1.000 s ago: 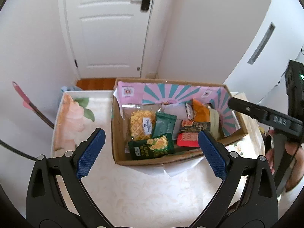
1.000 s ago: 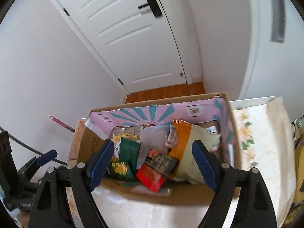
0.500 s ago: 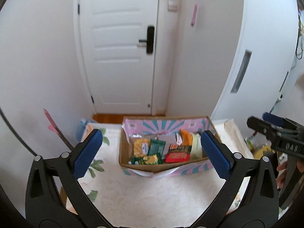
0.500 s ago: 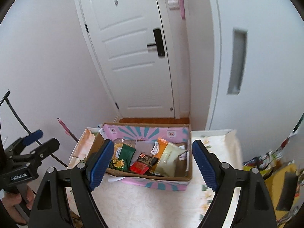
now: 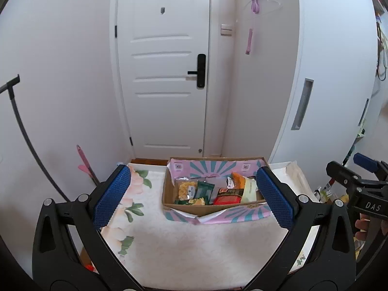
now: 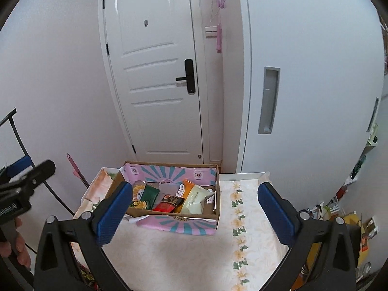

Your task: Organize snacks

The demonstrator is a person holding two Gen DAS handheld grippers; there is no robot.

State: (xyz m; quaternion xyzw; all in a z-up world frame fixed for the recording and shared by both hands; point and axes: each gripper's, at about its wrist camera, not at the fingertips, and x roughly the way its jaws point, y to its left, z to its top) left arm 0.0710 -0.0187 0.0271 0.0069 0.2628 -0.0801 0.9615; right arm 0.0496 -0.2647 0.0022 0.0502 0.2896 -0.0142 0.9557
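Our left gripper [image 5: 194, 198] is wide open and empty. The cardboard box [image 5: 213, 208] of snacks [image 5: 215, 190] sits on the table [image 5: 194, 247]; its torn front flap may snag. Our right gripper [image 6: 194, 212], whose jaws have just been opening, is empty too.

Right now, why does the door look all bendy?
Left wrist view: the fisheye lens bows the door and wall edges, and the corners go black. Right wrist view: same curving, the door leans, yet the snack box stays sharp.
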